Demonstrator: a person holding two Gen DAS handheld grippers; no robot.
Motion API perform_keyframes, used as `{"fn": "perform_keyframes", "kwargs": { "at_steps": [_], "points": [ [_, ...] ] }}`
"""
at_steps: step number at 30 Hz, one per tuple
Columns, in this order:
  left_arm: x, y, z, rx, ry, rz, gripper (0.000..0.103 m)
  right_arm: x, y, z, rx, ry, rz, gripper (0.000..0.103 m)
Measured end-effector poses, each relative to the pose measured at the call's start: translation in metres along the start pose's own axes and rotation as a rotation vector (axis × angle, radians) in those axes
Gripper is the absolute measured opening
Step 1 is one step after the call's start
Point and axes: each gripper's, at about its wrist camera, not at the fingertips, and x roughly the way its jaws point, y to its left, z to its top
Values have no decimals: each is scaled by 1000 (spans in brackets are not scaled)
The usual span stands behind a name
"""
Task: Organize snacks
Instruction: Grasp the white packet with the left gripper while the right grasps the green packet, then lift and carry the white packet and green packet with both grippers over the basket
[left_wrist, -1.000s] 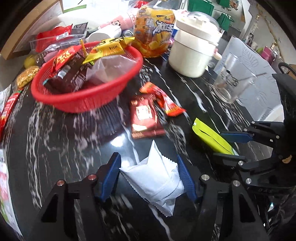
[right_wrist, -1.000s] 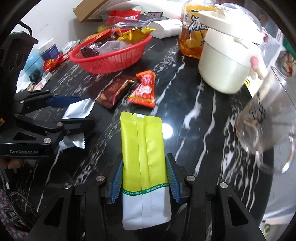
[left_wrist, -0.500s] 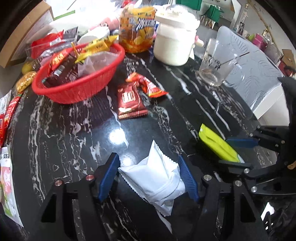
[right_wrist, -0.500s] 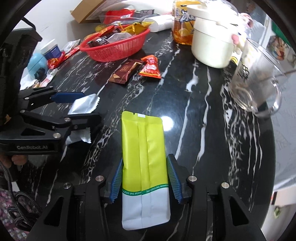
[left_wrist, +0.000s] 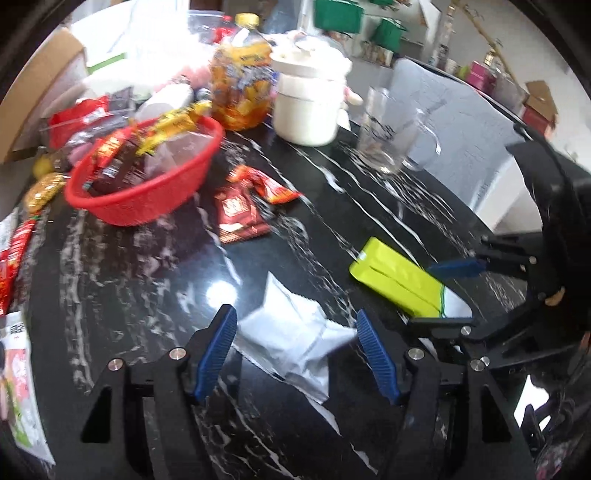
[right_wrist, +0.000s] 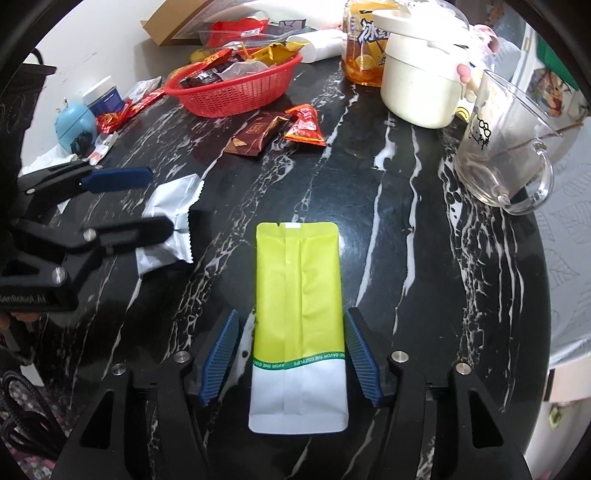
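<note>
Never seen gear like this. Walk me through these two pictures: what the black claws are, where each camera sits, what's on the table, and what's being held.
There is no robot here. A person holds a two-finger gripper in each hand, and a fisheye camera on each one looks along its blue-padded fingers.

In the left wrist view, the left gripper straddles a silver packet. In the right wrist view, the right gripper straddles a yellow-green pouch; its jaws have just been opening, with gaps showing beside the pouch. Both packs seem to lie on the black marble table, neither clearly gripped.

Further back stand a red basket full of snacks, two loose wrappers, a white pot and a glass mug.
</note>
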Motion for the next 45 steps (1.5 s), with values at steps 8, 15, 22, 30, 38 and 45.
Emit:
{"fn": "perform_keyframes", "kwargs": {
  "at_steps": [8,15,22,30,38,45],
  "points": [
    [8,-2,0,46,9,-1,74,0,4,-3,-14,1,-14,70],
    [26,-3,0,110,77,-7,80,1,4,-4,-17,4,-29,74],
    [27,-1,-4,123,62,35,80,2,2,-4,-26,4,-62,74],
    [21,2,-12,64,33,95,68,1,2,-4,-26,-25,-77,59],
    [16,12,-8,-47,28,69,41,-2,2,-4,-14,-49,-75,43],
    [5,13,-7,-96,9,29,41,-10,2,-5,28,-99,-32,42]
  ]
}}
